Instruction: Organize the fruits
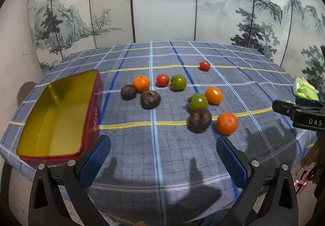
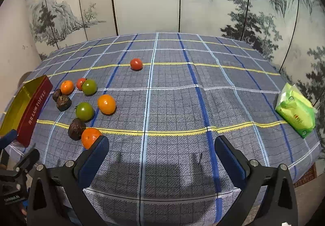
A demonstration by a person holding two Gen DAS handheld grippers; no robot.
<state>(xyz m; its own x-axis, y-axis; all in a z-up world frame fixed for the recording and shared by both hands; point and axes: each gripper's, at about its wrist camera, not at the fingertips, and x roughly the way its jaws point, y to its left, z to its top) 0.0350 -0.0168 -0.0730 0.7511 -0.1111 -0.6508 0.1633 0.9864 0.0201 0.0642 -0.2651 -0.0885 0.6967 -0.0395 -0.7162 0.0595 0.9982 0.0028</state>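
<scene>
from the left wrist we are hovering the left gripper [image 1: 163, 149], jaws apart and empty, near the fruits [image 1: 178, 94] lying loose on the desk [image 1: 158, 155], well apart from the open tin [image 1: 95, 104] at left, probably their destination. the dark fruits are hard to name. from the right wrist we are holding the right gripper [image 2: 161, 149] apart too, its left finger hiding part of the nearest orange [image 2: 90, 137]; the green packet [image 2: 294, 112] is sitting aside.

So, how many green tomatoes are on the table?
2. One green tomato lies beside a red tomato; the other green tomato touches an orange fruit. None seems hidden.
</scene>
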